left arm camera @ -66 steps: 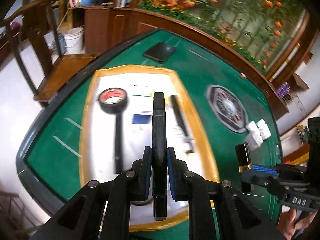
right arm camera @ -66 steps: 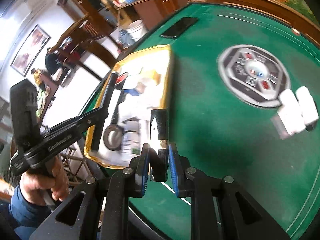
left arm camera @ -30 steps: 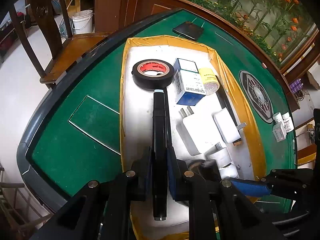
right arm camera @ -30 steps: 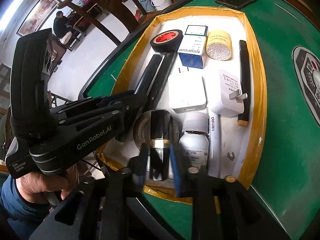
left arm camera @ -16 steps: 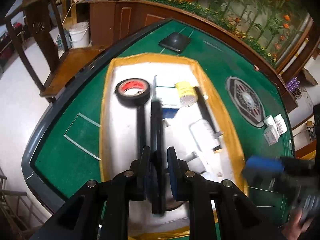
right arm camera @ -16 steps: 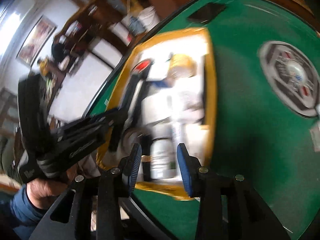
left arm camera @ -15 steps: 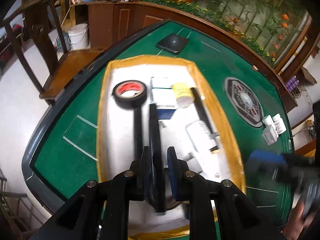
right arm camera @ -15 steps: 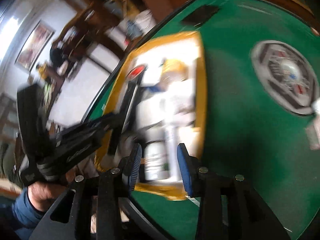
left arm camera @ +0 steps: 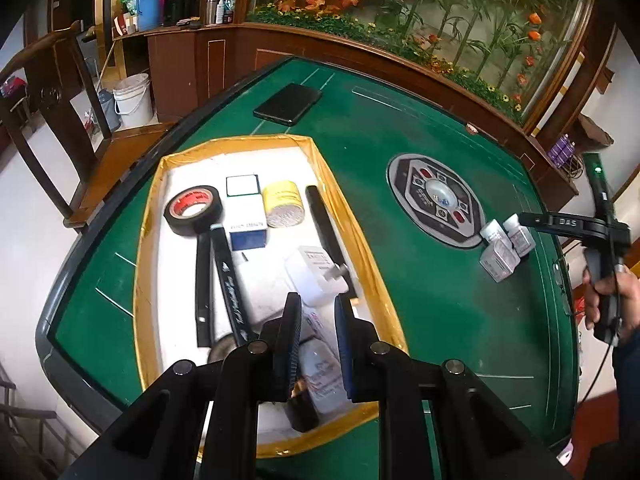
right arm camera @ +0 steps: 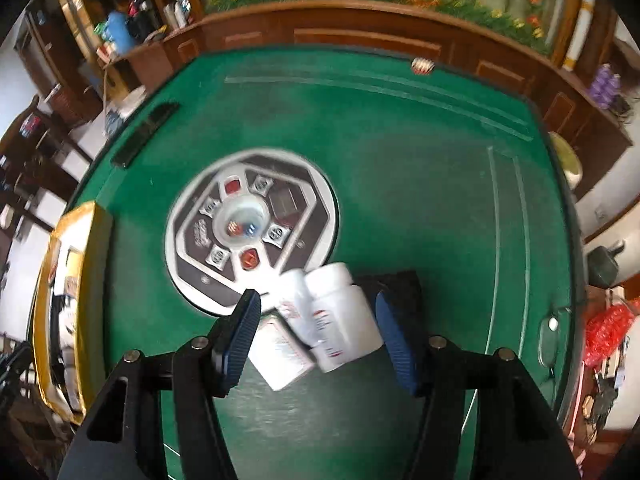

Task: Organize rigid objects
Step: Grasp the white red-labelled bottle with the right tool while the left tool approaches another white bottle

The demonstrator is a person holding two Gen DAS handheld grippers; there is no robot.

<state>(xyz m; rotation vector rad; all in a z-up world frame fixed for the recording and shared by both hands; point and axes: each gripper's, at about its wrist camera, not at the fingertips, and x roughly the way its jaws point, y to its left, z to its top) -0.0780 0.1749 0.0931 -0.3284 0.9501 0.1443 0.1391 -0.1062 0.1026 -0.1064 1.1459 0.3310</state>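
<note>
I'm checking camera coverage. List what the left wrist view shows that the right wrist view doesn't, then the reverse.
Left wrist only: a clear look into the tray, with the tape roll, blue-and-white box, yellow tub, black marker and white plug, plus the hand on the right tool's handle.

Right wrist only: the gap of the right tongs, which have just been opening and bracket the white bottles, pads off them; a red mesh bundle past the table.

Both: green table, tray, round control panel, black phone, bottles.
</note>
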